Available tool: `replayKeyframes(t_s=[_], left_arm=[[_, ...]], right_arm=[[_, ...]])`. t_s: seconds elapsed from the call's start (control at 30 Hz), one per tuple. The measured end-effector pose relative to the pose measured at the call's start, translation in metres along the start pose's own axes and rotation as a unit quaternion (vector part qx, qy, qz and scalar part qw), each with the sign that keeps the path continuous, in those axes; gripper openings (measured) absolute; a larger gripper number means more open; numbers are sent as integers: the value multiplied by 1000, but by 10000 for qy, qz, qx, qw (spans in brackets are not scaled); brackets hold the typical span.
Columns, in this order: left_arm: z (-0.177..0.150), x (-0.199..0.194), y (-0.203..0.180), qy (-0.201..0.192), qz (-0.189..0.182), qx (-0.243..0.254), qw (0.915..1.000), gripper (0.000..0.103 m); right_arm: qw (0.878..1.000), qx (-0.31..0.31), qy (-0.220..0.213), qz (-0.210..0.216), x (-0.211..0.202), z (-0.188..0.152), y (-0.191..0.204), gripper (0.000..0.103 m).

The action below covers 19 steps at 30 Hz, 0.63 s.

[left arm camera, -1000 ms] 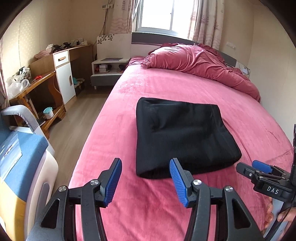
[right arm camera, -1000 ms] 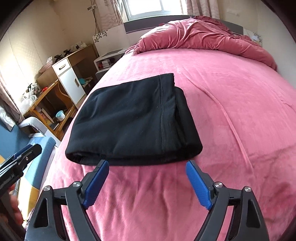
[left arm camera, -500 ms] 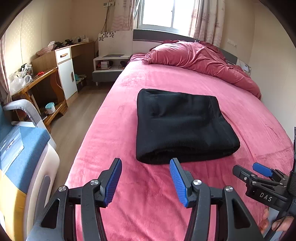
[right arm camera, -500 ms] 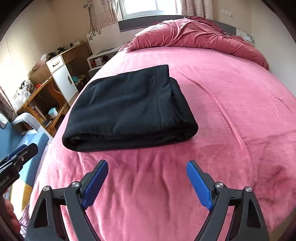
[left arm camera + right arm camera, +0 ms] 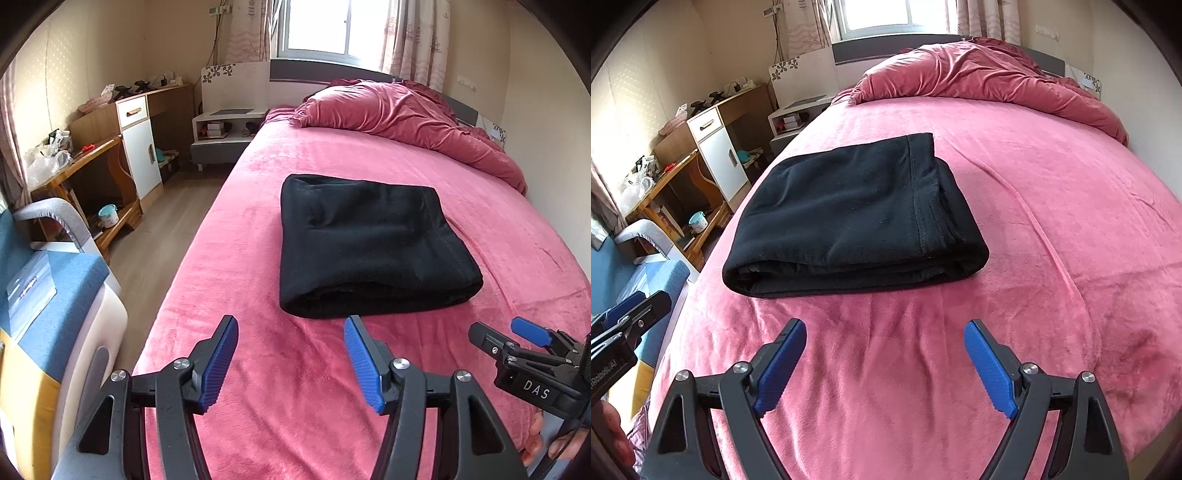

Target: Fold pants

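Now the black pants point(image 5: 373, 243) lie folded into a thick rectangle on the pink bedspread point(image 5: 295, 369), toward the bed's left side, with the rolled fold edge facing me and a stitched seam running along the right part of the top layer. My left claw point(image 5: 291, 360) hovers above the bedspread just short of that near edge; its blue pads are apart and its jaws are opening, with nothing between them. My right claw point(image 5: 884, 365) hangs over bare bedspread a little farther from the pants, spread wide and empty. Each claw shows at the edge of the other's view, with fingers of the hand gripping it visible. A crumpled pink duvet point(image 5: 399, 114) is heaped by the headboard under the window.
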<state>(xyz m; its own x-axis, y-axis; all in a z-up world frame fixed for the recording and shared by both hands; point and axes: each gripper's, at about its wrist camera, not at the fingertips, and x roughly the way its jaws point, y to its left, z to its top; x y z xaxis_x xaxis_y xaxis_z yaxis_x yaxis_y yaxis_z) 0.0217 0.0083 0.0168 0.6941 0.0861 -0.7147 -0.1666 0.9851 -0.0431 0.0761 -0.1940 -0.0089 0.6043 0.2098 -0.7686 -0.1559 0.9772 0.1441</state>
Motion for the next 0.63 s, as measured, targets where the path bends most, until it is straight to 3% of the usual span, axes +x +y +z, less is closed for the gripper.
replayKeyframes(t_s=[0.63], left_arm=[[-5,-2,1,-121,63,-40,9999,59]], right_arm=[[9999,65,111,-34,4,-11,-3,89]])
